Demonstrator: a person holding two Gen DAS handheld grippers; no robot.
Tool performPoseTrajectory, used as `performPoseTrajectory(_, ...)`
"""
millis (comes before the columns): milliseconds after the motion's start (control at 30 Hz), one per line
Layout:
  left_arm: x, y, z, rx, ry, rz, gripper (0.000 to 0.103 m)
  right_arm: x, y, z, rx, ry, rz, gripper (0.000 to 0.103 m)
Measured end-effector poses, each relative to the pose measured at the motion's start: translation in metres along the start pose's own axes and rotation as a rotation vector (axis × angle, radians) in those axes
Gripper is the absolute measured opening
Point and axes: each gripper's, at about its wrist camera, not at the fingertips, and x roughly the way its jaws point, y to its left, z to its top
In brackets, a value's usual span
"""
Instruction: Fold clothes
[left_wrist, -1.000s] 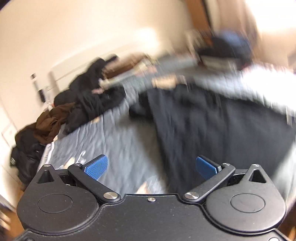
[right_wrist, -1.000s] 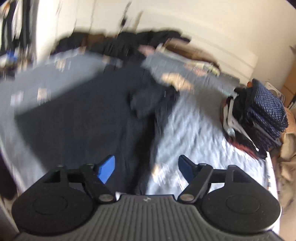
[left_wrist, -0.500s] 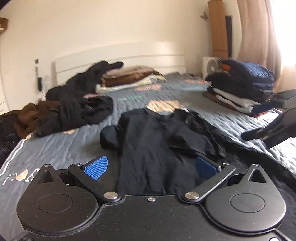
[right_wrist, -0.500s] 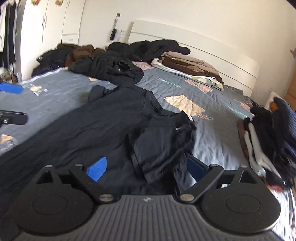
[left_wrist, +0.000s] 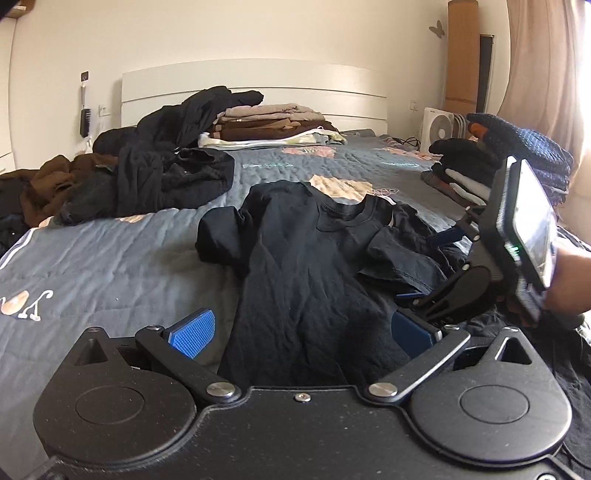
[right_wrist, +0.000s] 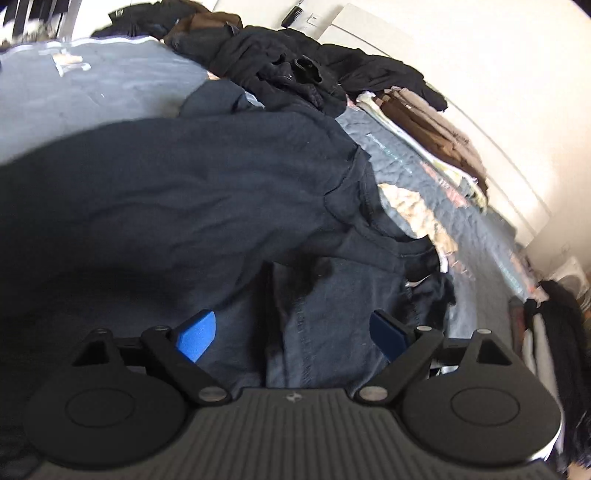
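Note:
A black T-shirt lies spread on the grey quilted bed, collar towards the headboard, with both sleeves bunched up. My left gripper hangs open just over the shirt's lower body, pads clear of the cloth. In the left wrist view, a hand holds my right gripper low at the shirt's right side. In its own view the right gripper stands wide, its jaws closing slightly, and the crumpled right sleeve lies between and under the blue pads. The pads do not press on the T-shirt.
A heap of dark and brown clothes covers the bed's left side. Folded brown and beige garments are stacked by the white headboard. Another folded stack stands on the right edge, with a fan behind it.
Both grippers swung down to the T-shirt. The right gripper came in low at the right sleeve and rolled, so its view now tilts. The left one has settled near the hem.

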Motion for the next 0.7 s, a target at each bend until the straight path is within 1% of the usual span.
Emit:
performPoseTrajectory(67, 0.0, -0.001, 0.0, 0.005, -0.003, -0.004, 0.103, 0.007, 0.0, 0.0, -0.025, 0.006, -0.012, 0.09)
performPoseTrajectory(100, 0.0, -0.002, 0.001, 0.006, -0.002, -0.006, 0.103, 0.009, 0.002, 0.0, -0.045, 0.011, -0.015, 0.087)
performPoseTrajectory(200, 0.002, -0.002, 0.0, 0.008, 0.006, -0.006, 0.103, 0.016, 0.007, 0.0, -0.109, 0.023, -0.029, 0.084)
performPoseTrajectory(267, 0.003, -0.002, 0.0, 0.006, 0.01, -0.006, 0.103, 0.02, 0.014, -0.001, -0.164, 0.03, -0.048, 0.078)
performPoseTrajectory(333, 0.004, -0.002, 0.0, 0.004, 0.011, -0.008, 0.103, 0.024, 0.017, -0.003, -0.193, 0.046, -0.049, 0.072)
performPoseTrajectory(367, 0.004, -0.003, 0.0, 0.006, 0.012, -0.008, 0.103, 0.026, 0.018, -0.003, -0.2, 0.053, -0.042, 0.064)
performPoseTrajectory(400, 0.004, -0.004, 0.0, 0.009, 0.014, -0.009, 0.103, 0.029, 0.019, -0.004, -0.209, 0.06, -0.041, 0.052)
performPoseTrajectory(433, 0.004, -0.004, 0.0, 0.013, 0.015, -0.009, 0.103, 0.031, 0.019, -0.004, -0.218, 0.067, -0.042, 0.034)
performPoseTrajectory(467, 0.005, -0.005, 0.0, 0.016, 0.016, -0.01, 0.103, 0.032, 0.019, -0.004, -0.228, 0.074, -0.044, 0.027)
performPoseTrajectory(500, 0.005, -0.006, -0.001, 0.02, 0.019, -0.011, 0.103, 0.034, 0.019, -0.005, -0.236, 0.081, -0.045, 0.019)
performPoseTrajectory(533, 0.006, -0.006, -0.001, 0.025, 0.022, -0.013, 0.103, 0.036, 0.019, -0.006, -0.243, 0.089, -0.046, 0.015)
performPoseTrajectory(600, 0.007, -0.007, -0.002, 0.032, 0.027, -0.014, 0.103, 0.036, 0.015, -0.007, -0.236, 0.088, -0.044, 0.011)
performPoseTrajectory(667, 0.009, -0.007, -0.003, 0.038, 0.033, -0.015, 0.103, 0.029, 0.007, -0.006, -0.197, 0.074, -0.039, 0.009)
performPoseTrajectory(700, 0.009, -0.007, -0.004, 0.039, 0.035, -0.015, 0.103, 0.025, -0.001, -0.005, -0.157, 0.061, -0.036, 0.009)
